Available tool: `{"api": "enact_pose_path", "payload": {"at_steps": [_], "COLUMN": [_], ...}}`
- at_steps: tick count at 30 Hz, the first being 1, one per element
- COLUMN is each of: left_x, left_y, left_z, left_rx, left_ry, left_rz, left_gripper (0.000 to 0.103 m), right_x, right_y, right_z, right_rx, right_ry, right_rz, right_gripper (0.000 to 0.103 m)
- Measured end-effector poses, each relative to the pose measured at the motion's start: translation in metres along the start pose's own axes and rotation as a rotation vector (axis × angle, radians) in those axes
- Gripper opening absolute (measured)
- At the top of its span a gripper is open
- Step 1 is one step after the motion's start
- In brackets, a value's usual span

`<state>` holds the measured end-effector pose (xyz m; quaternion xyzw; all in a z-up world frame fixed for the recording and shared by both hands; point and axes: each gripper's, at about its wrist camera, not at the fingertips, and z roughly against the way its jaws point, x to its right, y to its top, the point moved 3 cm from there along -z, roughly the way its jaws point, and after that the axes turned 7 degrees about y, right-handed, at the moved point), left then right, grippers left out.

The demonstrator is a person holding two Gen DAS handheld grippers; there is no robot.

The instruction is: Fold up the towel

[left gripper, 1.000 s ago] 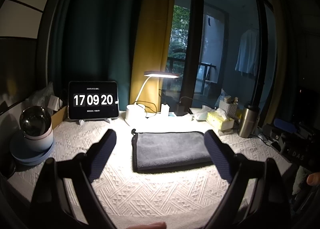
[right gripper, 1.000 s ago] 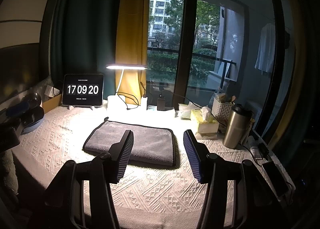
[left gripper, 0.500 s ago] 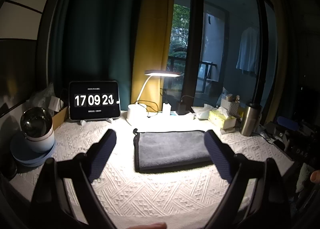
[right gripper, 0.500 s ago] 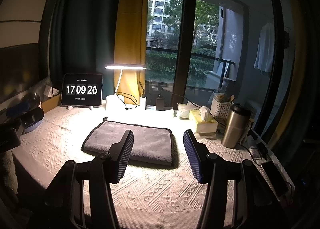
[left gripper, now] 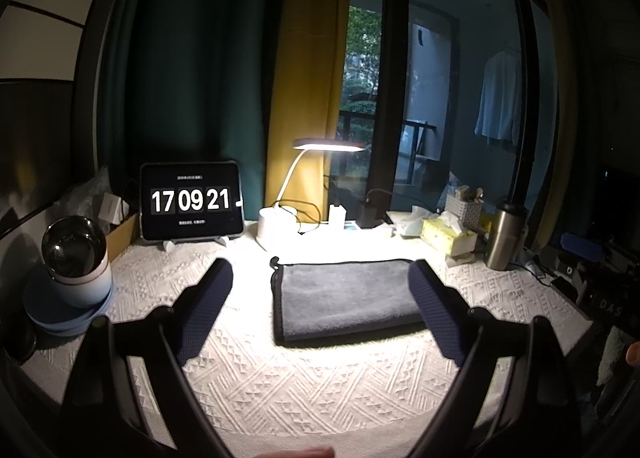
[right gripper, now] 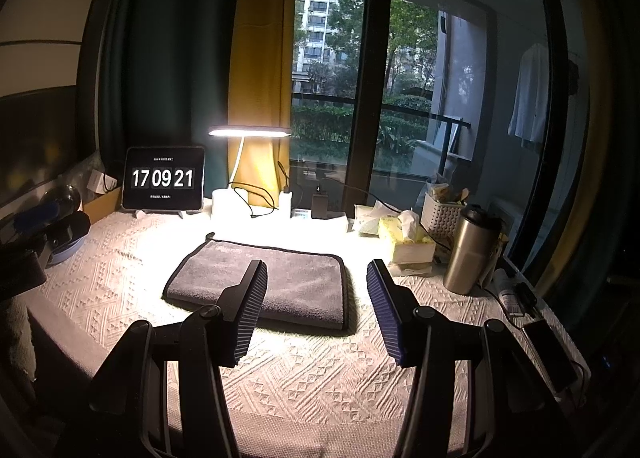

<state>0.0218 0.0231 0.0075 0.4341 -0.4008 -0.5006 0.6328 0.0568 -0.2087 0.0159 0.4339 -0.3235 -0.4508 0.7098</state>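
Both tools hang above the desk's [right gripper: 304, 370] near edge, the left tool [left gripper: 320, 290] spread wide, the right tool [right gripper: 316, 298] also apart, neither touching anything. Beyond them the grey towel [right gripper: 276, 282] lies folded flat mid-desk. Farther back, a tissue box [right gripper: 404, 238] holds tissues; the tablet clock [right gripper: 163, 179] reads "17 09 21".

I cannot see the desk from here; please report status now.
Left tool open, right tool open, both empty. Grey rectangular towel with black edging flat on white textured cloth, untouched. Nothing blocking.
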Motion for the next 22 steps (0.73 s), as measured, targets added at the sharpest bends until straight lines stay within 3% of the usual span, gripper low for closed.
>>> {"api": "enact_pose_path", "payload": {"at_steps": [17,22], "left_x": [0.003,0.0074], "left_y": [0.0005,-0.0021], "left_z": [-0.0018,0.0005], "left_rx": [0.002,0.02], "left_ry": [-0.007,-0.042], "left_rz": [-0.007,-0.011], "left_gripper": [0.09,0.09], "right_x": [0.0003,0.0005], "right_y": [0.0004,-0.0031], "right_z": [-0.0003,-0.0006], "right_rx": [-0.001,-0.004], "right_ry": [0.001,0.007], "right_rz": [-0.001,-0.001], "right_gripper": [0.055,0.055]}}
